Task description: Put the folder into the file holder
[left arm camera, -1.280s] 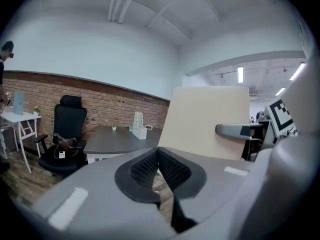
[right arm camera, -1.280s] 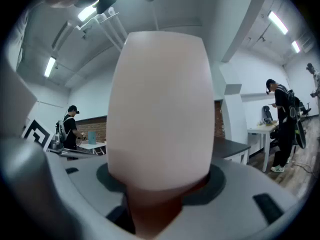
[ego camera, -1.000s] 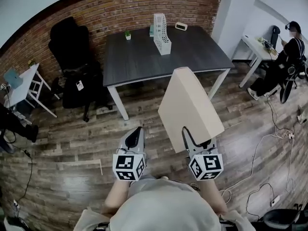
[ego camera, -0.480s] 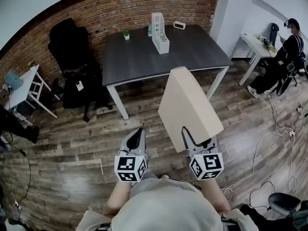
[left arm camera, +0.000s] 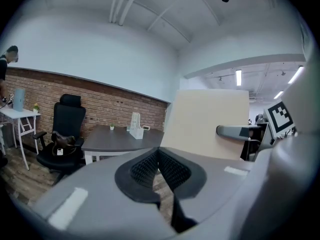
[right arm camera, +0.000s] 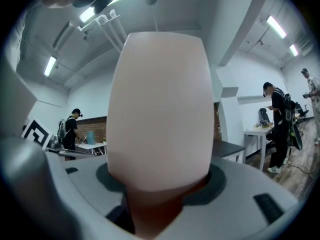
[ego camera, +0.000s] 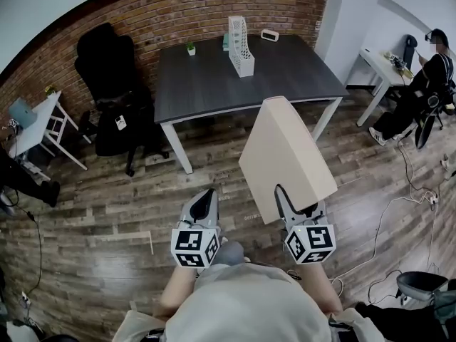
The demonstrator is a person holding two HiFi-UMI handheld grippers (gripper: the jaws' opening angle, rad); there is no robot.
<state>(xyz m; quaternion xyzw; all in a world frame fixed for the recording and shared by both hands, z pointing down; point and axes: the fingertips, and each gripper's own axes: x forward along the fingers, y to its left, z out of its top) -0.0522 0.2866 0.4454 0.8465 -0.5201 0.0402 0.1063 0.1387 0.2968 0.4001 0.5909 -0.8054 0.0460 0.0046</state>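
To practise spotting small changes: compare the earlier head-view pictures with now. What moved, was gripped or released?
Nothing was gripped or released; only the view drifts slightly. The right gripper still clamps the beige folder, tilted toward the grey table; the left gripper stays shut and empty; the white file holder stands upright on that table, apart from the folder.

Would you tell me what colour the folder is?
The thick folder is plain beige; the head view shows it best.
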